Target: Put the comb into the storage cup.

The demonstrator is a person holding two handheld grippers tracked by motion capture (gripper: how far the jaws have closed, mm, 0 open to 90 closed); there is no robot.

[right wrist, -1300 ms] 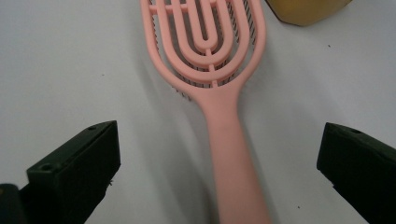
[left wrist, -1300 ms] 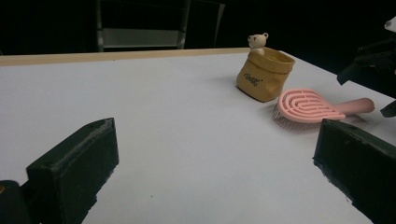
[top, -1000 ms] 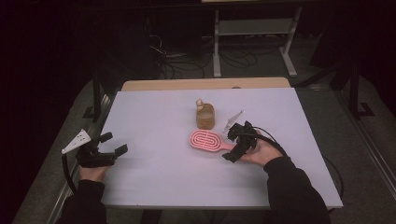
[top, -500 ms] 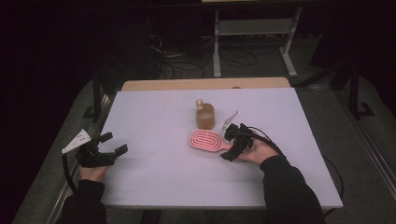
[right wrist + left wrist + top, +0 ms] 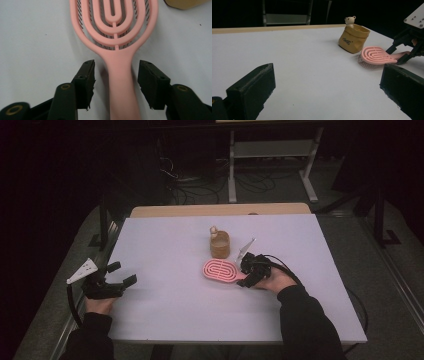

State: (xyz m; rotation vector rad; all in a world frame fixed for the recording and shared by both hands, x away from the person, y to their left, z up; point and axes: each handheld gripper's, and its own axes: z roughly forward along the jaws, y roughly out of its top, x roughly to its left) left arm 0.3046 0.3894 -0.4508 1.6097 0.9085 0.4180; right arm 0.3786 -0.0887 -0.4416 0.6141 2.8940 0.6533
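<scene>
Now the right tongs [image 5: 116,82] have been closing around the brush handle [image 5: 120,75], not touching.

pink brush [image 5: 113,30] head cut off at top, handle end blurred

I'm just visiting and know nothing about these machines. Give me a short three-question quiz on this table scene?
1. True or false: the right gripper has its pads pressed on the pink hairbrush.
2. What peeks out of the tan pouch?
A. a pencil
B. a small bear figure
C. a spoon
3. What part of the hairbrush lies between the right gripper's jaws?

Key:
1. False; gaps show on both sides, though the jaws have just been closing.
2. B
3. Its handle
</scene>
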